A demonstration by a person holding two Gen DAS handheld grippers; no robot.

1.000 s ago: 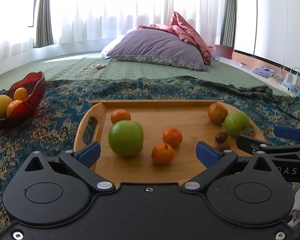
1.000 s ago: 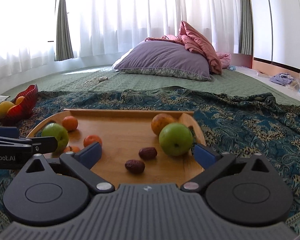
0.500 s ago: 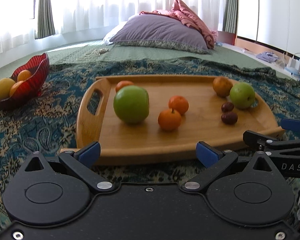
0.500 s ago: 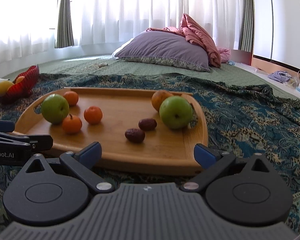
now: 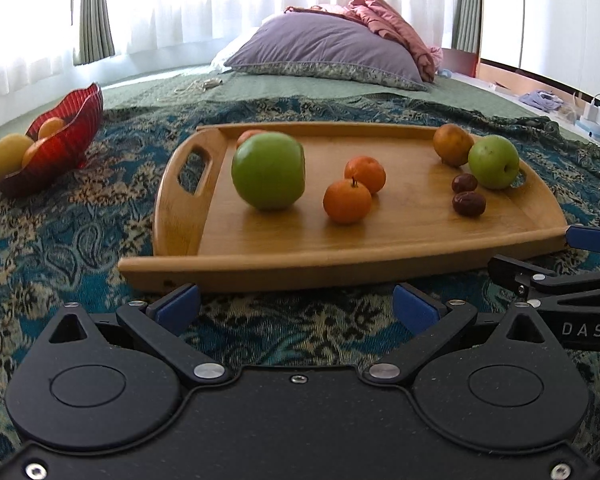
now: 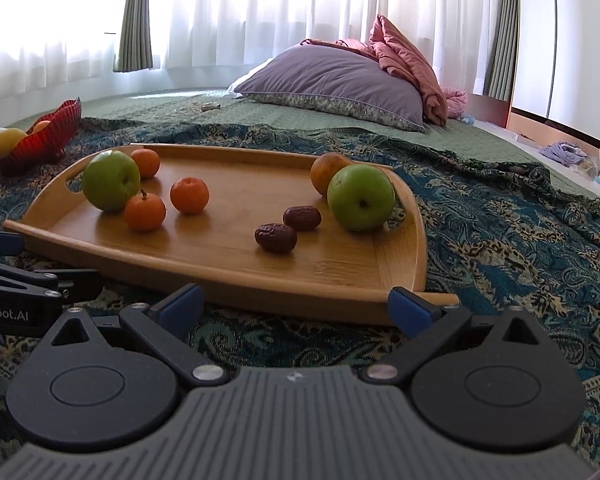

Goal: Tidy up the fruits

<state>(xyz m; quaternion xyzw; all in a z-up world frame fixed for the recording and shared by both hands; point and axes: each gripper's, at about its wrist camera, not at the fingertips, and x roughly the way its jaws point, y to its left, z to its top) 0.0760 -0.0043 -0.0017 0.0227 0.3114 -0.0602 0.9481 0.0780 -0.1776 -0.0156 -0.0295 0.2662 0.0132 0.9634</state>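
Both grippers idle, nothing held. My left gripper [image 5: 296,308] has its jaws spread wide, hovering just short of the near edge of the wooden tray [image 5: 284,266]. My right gripper [image 6: 296,308] is the same: jaws wide apart, empty, at the tray's near right corner.

Tray sits on the patterned blue cloth [image 5: 72,232]. On it, from the left wrist view: big green apple [image 5: 268,170] at the left end, with a tangerine [image 5: 249,135] mostly hidden behind it. Two more tangerines mid-tray, front one [image 5: 347,202] with a stem, back one [image 5: 365,173] touching or nearly touching it. At the right end: second green apple [image 5: 493,162], a yellowish orange fruit [image 5: 453,145] right beside it at the back, and two dark dates [image 5: 468,203] just in front.

Red bowl [image 5: 60,140] is off the tray, well to the left on the cloth, with a few yellow and orange fruits in it.

Purple pillow [image 6: 336,80] far behind.
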